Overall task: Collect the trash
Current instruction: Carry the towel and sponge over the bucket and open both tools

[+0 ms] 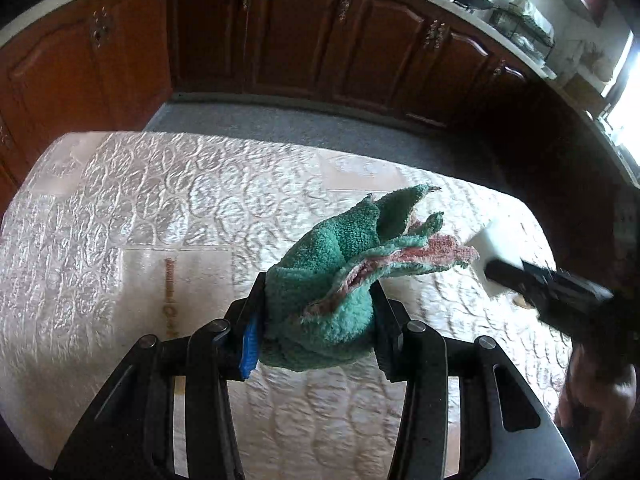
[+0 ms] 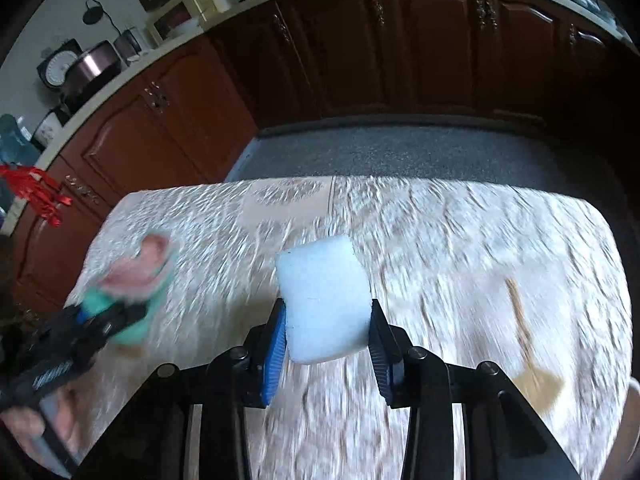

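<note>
My left gripper is shut on a crumpled green and pink cloth, held above a table with a white embossed cover. In the right wrist view that cloth and the left gripper appear blurred at the left. My right gripper is shut on a white foam block, its blue pad and black pad pressing the block's two sides. The left wrist view shows the block at the right, with the right gripper on it.
A small wooden spoon lies on the table cover at the right. Dark wooden cabinets under a counter stand beyond a strip of grey floor. A red object sits at the far left. A hand holds the right gripper.
</note>
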